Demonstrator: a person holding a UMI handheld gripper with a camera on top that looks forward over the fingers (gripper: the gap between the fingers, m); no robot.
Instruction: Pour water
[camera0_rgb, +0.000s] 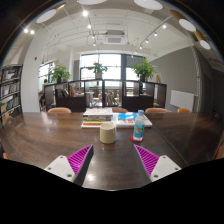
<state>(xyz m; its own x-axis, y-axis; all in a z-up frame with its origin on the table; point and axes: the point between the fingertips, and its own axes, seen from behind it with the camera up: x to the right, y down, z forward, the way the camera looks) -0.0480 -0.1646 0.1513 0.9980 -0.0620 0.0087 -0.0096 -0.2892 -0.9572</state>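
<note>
Water bottle (138, 129) – clear plastic, blue label, pale cap – stands upright on the dark wooden worktop (40, 135), beyond the fingers and a little right of the gap between them. Just to its left, a white cup (108, 132), also upright, almost centred ahead of the gap; cup and bottle close together, whether they touch cannot be told. Neither one lies between the fingers.

Gripper (112, 160) hangs short of both, jaws spread wide and holding nothing. Magenta pads (81, 158) face each other across bare worktop, with light-coloured finger bodies outside them.

Behind the cup, flat on the worktop – a low stack that looks like books or papers (100, 119), with yellow, red and green edges showing. A second small flat item lies behind the bottle; too small to name.

Far side of the worktop: chair backs (59, 110) in a row. Beyond them a dark low partition, potted plants (145, 69) on top, large bright windows (100, 66) behind. A bookshelf (9, 93) stands at the left wall. White ceiling with round lights (92, 14) and track fittings.
</note>
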